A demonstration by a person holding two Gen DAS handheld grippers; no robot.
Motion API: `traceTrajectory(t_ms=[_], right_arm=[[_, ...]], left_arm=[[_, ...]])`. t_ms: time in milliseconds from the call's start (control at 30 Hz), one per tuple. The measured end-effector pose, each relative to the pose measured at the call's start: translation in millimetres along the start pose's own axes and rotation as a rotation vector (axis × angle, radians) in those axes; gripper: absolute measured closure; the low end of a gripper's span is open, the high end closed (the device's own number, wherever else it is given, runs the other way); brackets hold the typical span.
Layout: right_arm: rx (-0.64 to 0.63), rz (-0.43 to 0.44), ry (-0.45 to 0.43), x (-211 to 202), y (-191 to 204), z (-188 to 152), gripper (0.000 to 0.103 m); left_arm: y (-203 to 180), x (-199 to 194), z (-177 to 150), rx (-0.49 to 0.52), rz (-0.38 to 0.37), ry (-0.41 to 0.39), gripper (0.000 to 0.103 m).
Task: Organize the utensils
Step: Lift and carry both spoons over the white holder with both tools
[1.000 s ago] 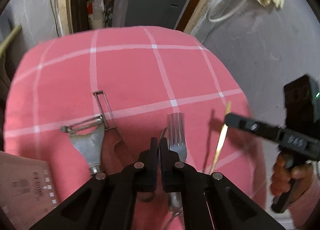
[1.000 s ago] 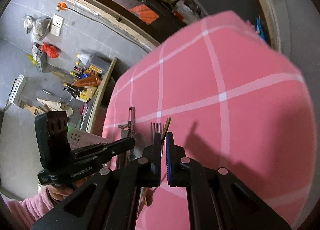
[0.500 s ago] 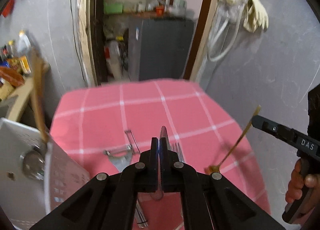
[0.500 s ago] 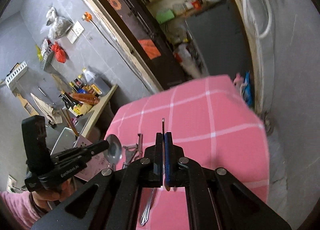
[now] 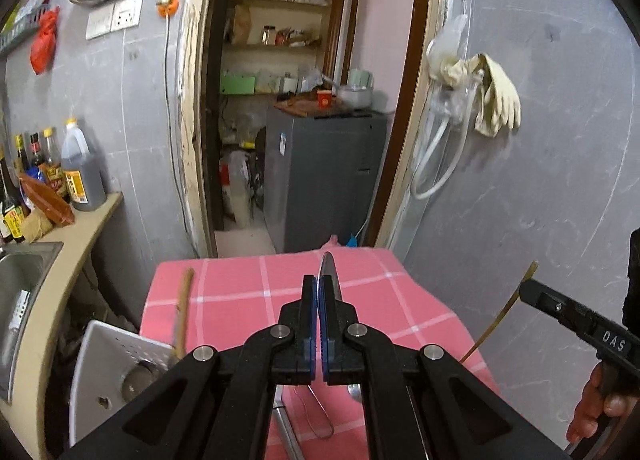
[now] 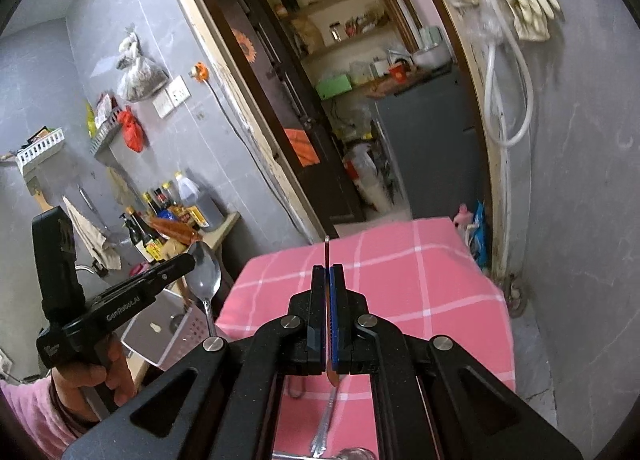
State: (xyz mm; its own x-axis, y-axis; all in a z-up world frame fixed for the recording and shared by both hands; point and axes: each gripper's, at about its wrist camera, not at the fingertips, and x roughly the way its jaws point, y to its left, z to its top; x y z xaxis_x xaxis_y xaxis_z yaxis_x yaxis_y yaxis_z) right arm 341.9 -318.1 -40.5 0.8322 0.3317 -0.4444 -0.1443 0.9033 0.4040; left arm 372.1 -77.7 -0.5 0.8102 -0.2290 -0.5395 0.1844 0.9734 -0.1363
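Note:
My left gripper (image 5: 318, 284) is shut on a silver spoon (image 6: 204, 274); its bowl stands edge-on above the fingers in the left wrist view and shows in full in the right wrist view. My right gripper (image 6: 327, 272) is shut on a thin gold utensil (image 5: 500, 316), which runs slantwise from the fingers. Both are held above the table with the pink checked cloth (image 5: 240, 300). A fork (image 6: 324, 420) and a wire-handled peeler (image 5: 320, 412) lie on the cloth below, partly hidden by the grippers.
A white perforated basket (image 5: 120, 352) stands at the table's left edge with a wooden handle (image 5: 182, 308) sticking out of it. Further left are a counter with a sink (image 5: 24, 272) and bottles (image 5: 80, 176). Behind the table are a doorway and a grey fridge (image 5: 324, 172).
Both grippers have risen from the cloth, the left lifting the spoon and the right the gold utensil. The views have tilted up; the fork and peeler stay on the table.

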Motion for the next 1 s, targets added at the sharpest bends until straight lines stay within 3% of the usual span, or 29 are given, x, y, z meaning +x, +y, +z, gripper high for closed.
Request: traceTrajectory(t_ms=[233,600,833,1000], right_arm=[[-0.038,0.056,-0.025,-6.5,44.3,9.2,0.101],[-0.127,0.23,-0.029,15.9,134.4,21.1,0.101],[-0.191,0.304,0.035,47.1,183.9,3.5,0.101],[-0.221,0.296,0.116,71.5,200.7,-17.3,0.101]], left_arm=[[17.0,-35.7,19.5,-0.005,0.015,-0.066,0.101],[79.6,-90.6,50.2,-0.027,0.13,-0.168,0.101],[123.8,-106.6,46.5,-0.07,0.215,-0.2,0.101],[139.4,-100.3,33.9,-0.042,0.254,-0.202,0.101]])
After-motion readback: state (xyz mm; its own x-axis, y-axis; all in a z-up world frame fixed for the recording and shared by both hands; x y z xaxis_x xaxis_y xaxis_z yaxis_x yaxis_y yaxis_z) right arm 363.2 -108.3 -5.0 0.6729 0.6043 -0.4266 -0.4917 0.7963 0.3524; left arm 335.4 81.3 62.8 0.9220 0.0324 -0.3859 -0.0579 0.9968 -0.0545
